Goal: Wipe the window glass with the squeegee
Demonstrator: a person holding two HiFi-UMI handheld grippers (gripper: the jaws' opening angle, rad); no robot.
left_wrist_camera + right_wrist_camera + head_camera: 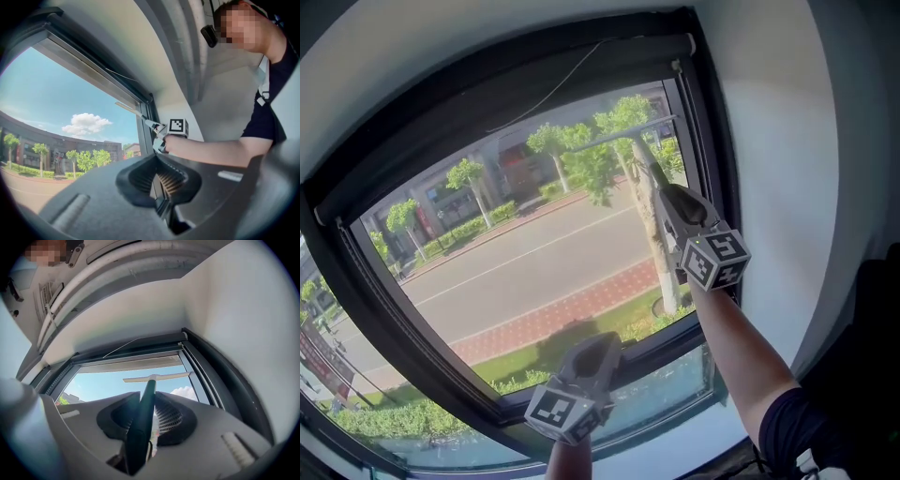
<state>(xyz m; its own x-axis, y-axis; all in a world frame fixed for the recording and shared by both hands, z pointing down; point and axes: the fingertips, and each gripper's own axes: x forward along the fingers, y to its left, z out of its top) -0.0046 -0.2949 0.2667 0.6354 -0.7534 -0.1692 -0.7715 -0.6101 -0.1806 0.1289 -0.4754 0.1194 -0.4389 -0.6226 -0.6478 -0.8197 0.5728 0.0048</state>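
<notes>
The squeegee (630, 141) has a dark handle and a pale blade, and the blade lies against the upper right part of the window glass (525, 258). My right gripper (664, 195) is shut on the handle, held high near the right side of the frame. In the right gripper view the handle (142, 420) runs up between the jaws to the blade (157, 377), just below the top frame. My left gripper (598, 349) hangs low by the bottom frame, shut and empty. In the left gripper view its jaws (158, 182) are together, and the right gripper (164, 133) shows beyond them.
A dark window frame (384, 309) surrounds the glass. A thin cord (553, 89) hangs along the top. White wall (769, 141) rises right of the window, and a pale sill (675, 441) lies below. The street and trees show outside.
</notes>
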